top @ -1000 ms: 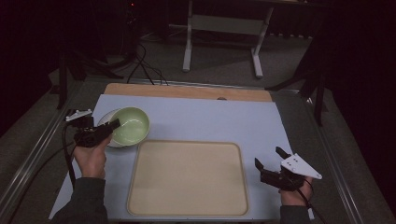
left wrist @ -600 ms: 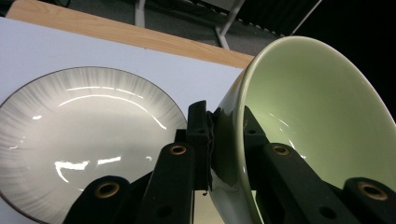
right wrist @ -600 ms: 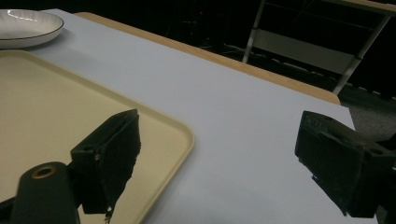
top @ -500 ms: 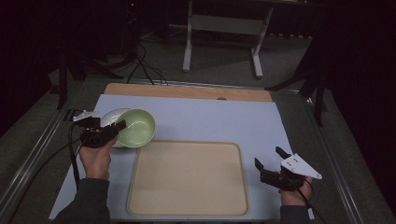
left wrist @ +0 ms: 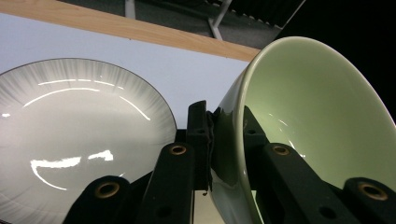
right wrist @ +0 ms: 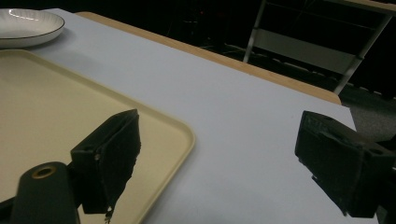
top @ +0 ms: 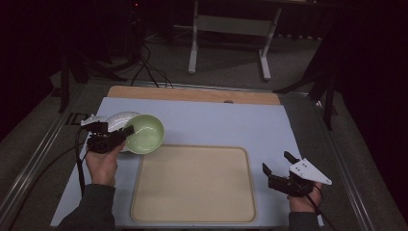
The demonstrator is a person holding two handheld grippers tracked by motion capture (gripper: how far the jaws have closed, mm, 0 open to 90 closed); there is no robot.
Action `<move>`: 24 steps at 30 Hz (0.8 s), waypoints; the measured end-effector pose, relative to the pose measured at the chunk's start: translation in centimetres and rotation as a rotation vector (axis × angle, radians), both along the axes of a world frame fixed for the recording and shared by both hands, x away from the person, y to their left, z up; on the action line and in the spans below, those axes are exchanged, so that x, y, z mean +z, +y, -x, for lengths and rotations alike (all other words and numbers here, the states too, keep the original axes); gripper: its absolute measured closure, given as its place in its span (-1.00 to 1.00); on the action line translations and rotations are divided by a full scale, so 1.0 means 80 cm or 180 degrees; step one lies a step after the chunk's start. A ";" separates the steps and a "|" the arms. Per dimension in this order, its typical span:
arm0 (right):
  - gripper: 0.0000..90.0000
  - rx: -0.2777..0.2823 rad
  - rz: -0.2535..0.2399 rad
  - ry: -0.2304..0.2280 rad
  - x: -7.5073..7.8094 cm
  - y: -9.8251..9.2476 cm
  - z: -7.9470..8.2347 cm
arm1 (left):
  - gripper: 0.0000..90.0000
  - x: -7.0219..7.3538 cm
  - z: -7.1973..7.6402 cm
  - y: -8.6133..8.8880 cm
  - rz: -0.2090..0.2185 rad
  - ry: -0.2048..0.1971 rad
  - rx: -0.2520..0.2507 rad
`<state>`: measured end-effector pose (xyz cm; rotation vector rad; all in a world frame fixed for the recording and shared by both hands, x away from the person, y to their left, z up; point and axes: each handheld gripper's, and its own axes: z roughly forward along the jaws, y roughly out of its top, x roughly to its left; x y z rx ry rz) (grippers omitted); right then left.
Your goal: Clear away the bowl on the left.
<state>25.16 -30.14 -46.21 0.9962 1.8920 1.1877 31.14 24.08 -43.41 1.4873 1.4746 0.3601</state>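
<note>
Two grippers noted: left gripper [top: 126, 133] fingers clamp the tilted green bowl [top: 144, 134] by its rim, lifted clear of the plate [top: 115, 120]. Right gripper [top: 280, 169], fingers spread and empty, idles at the tray's [top: 192, 185] four o'clock.

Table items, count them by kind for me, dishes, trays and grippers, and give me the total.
Green bowl, clamped by its rim in the left gripper: 1
White plate: 1
Beige tray: 1
Grippers, counting the right gripper with jaws apart: 2
Total: 5
</note>
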 end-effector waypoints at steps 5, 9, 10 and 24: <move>-0.69 0.0002 0.0003 -0.0002 0.000 0.000 0.000 | 0.81 -0.002 0.002 -0.003 0.0005 0.0018 -0.0031; -0.70 0.0000 0.0003 -0.0008 0.000 -0.001 0.000 | 0.81 -0.003 0.004 -0.005 0.0011 0.0033 -0.0059; -0.70 0.0001 0.0002 -0.0008 0.000 -0.001 0.000 | 0.81 -0.003 0.004 -0.006 0.0010 0.0036 -0.0069; -0.69 0.0002 -0.0005 0.0002 0.000 -0.002 0.001 | 0.81 -0.002 0.010 -0.011 0.0055 0.0037 -0.0131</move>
